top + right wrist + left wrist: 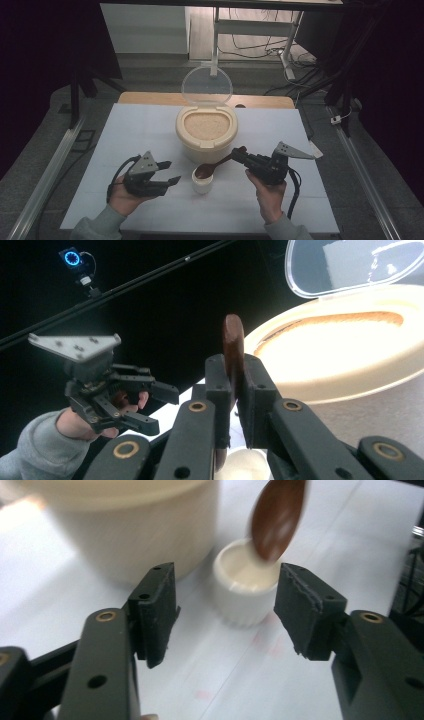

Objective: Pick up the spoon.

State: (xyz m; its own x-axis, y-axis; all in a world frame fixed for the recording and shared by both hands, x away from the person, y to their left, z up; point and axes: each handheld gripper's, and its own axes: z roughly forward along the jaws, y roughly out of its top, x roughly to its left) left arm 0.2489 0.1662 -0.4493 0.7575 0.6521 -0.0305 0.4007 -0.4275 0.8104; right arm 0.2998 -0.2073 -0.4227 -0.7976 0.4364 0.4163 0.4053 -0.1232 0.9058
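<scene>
A cream rice container (206, 133) with its clear lid (206, 86) flipped up stands mid-table, full of grain. In front of it sits a small white cup (202, 184) (244, 587). My right gripper (237, 156) (234, 385) is shut on the handle of a brown spoon (212, 167) (233, 347), whose bowl (277, 517) hangs over the cup. My left gripper (170, 172) (226, 607) is open to the left of the cup, with nothing between its jaws; the cup lies just beyond them. In the right gripper view the left gripper (160, 407) appears at lower left.
The white table top (135, 140) has bare room left and right of the container. A wooden edge (150, 98) runs behind it. Metal rails (50, 165) flank the table, and a desk frame with cables (280, 45) stands behind.
</scene>
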